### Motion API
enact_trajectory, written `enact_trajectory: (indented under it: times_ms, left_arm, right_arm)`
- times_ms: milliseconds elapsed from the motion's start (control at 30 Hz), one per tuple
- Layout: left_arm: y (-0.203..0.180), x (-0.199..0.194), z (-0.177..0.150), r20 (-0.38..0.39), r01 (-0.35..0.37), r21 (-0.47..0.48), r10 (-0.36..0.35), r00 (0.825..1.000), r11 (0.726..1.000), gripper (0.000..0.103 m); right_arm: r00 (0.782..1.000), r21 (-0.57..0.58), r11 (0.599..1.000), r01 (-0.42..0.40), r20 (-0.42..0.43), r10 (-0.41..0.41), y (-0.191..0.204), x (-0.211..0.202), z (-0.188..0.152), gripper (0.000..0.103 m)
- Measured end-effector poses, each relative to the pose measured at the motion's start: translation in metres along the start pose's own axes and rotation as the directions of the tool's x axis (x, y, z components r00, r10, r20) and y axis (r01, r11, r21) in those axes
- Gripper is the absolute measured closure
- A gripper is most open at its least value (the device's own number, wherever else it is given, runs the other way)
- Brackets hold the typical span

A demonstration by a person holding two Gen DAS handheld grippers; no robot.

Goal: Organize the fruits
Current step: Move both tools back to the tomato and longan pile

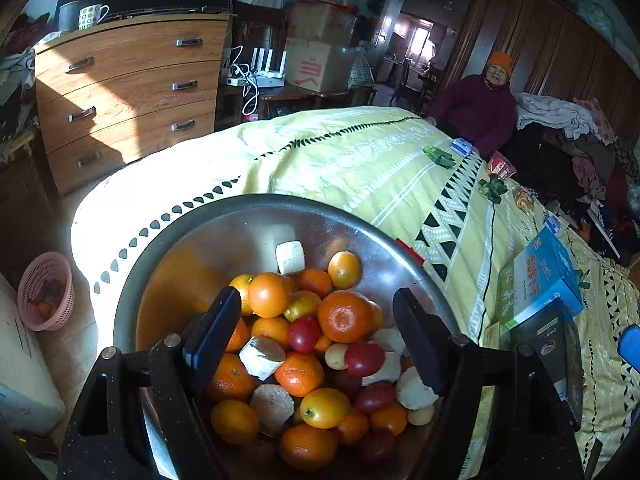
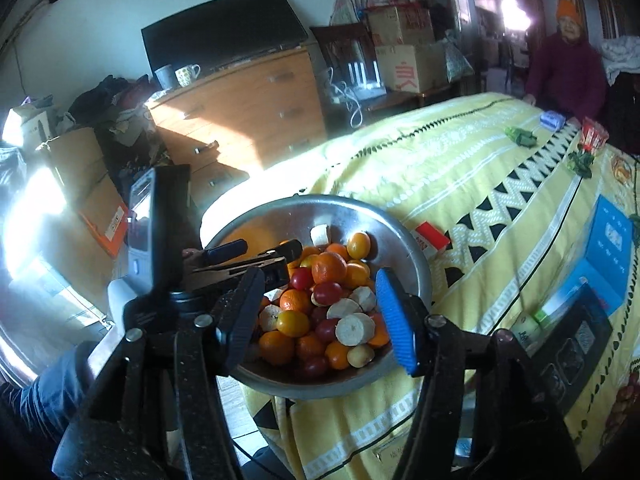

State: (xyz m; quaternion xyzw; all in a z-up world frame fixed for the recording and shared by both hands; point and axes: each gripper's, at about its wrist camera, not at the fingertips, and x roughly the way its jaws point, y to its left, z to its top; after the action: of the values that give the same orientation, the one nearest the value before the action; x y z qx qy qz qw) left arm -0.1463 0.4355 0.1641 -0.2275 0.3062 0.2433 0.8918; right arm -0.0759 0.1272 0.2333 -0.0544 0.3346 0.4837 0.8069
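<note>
A large metal basin [image 1: 240,220] sits on the yellow quilt at the bed's near corner; it also shows in the right wrist view [image 2: 404,240]. It holds several oranges [image 1: 344,316], red tomatoes [image 1: 304,334], yellow kumquats [image 1: 324,407] and white cut root pieces [image 1: 290,257]. My left gripper [image 1: 316,344] is open and empty, its fingers just above the fruit pile. My right gripper [image 2: 320,312] is open and empty, higher over the basin's near rim. The left gripper [image 2: 256,252] shows over the basin's left side in the right wrist view.
A blue box [image 1: 544,276] and a dark box [image 1: 548,344] lie on the quilt right of the basin. A small red-white pack [image 2: 430,236] touches the basin's far rim. A pink basket [image 1: 46,292] stands on the floor left. A person [image 1: 480,108] sits at the bed's far end.
</note>
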Motion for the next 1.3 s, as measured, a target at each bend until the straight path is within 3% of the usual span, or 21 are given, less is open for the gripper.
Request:
enact_trajectory:
  times_ms: [100, 167, 267, 333, 433, 500, 600, 667, 733, 833, 900, 967, 1000, 1100, 1200, 1300]
  left_arm:
    - [-0.023, -0.027, 0.003, 0.071, 0.034, 0.029, -0.036, 0.997, 0.999, 0.019]
    - [-0.047, -0.05, 0.004, 0.138, 0.06, 0.07, -0.069, 0.988, 0.996, 0.01]
    - [-0.095, -0.083, -0.002, 0.221, 0.135, 0.167, -0.171, 0.96, 0.977, 0.003]
    - [-0.132, -0.098, -0.011, 0.229, 0.21, 0.23, -0.262, 0.938, 0.95, 0.0]
    - [-0.19, -0.112, -0.035, 0.173, 0.338, 0.324, -0.406, 0.897, 0.884, 0.0]
    - [-0.233, -0.118, -0.061, 0.107, 0.416, 0.397, -0.491, 0.864, 0.818, 0.0]
    - [-0.291, -0.114, -0.103, -0.02, 0.492, 0.483, -0.552, 0.833, 0.725, 0.0]
    - [-0.319, -0.105, -0.127, -0.099, 0.536, 0.504, -0.572, 0.815, 0.677, 0.0]
    - [-0.347, -0.087, -0.151, -0.178, 0.573, 0.507, -0.573, 0.8, 0.643, 0.0]
    - [-0.378, -0.048, -0.175, -0.293, 0.617, 0.484, -0.55, 0.782, 0.62, 0.009]
    - [-0.397, -0.013, -0.189, -0.373, 0.639, 0.449, -0.518, 0.769, 0.625, 0.028]
    - [-0.415, 0.019, -0.202, -0.426, 0.632, 0.451, -0.471, 0.773, 0.63, 0.045]
    - [-0.424, 0.036, -0.209, -0.449, 0.623, 0.458, -0.44, 0.777, 0.634, 0.05]
    - [-0.447, 0.075, -0.231, -0.517, 0.624, 0.48, -0.376, 0.769, 0.617, 0.062]
    - [-0.462, 0.101, -0.249, -0.571, 0.648, 0.491, -0.346, 0.744, 0.582, 0.062]
    - [-0.471, 0.12, -0.259, -0.597, 0.653, 0.496, -0.321, 0.735, 0.573, 0.062]
  right_arm:
    - [0.996, -0.01, 0.999, 0.035, 0.082, -0.034, -0.004, -0.05, -0.024, 0.038]
    - [0.99, -0.003, 0.996, 0.088, 0.115, -0.087, -0.013, -0.075, -0.047, 0.035]
    - [0.976, 0.056, 0.982, 0.182, 0.112, -0.187, -0.039, -0.107, -0.089, 0.034]
    - [0.961, 0.117, 0.959, 0.258, 0.076, -0.267, -0.061, -0.125, -0.123, 0.033]
    - [0.929, 0.196, 0.91, 0.366, -0.024, -0.369, -0.097, -0.147, -0.174, 0.032]
    - [0.903, 0.25, 0.868, 0.429, -0.078, -0.423, -0.119, -0.161, -0.205, 0.032]
    - [0.867, 0.336, 0.801, 0.496, -0.137, -0.479, -0.15, -0.185, -0.245, 0.032]
    - [0.857, 0.422, 0.75, 0.509, -0.172, -0.485, -0.172, -0.2, -0.27, 0.032]
    - [0.849, 0.474, 0.71, 0.52, -0.199, -0.49, -0.181, -0.215, -0.289, 0.032]
    - [0.849, 0.515, 0.684, 0.517, -0.201, -0.489, -0.195, -0.229, -0.305, 0.032]
    - [0.849, 0.532, 0.673, 0.514, -0.202, -0.488, -0.204, -0.235, -0.313, 0.033]
    - [0.852, 0.555, 0.66, 0.507, -0.202, -0.484, -0.213, -0.239, -0.321, 0.033]
    - [0.853, 0.566, 0.653, 0.503, -0.202, -0.481, -0.218, -0.24, -0.325, 0.033]
    - [0.859, 0.594, 0.637, 0.491, -0.208, -0.468, -0.231, -0.241, -0.339, 0.033]
    - [0.863, 0.613, 0.624, 0.485, -0.217, -0.457, -0.245, -0.238, -0.346, 0.033]
    - [0.864, 0.626, 0.614, 0.481, -0.219, -0.453, -0.256, -0.236, -0.35, 0.033]
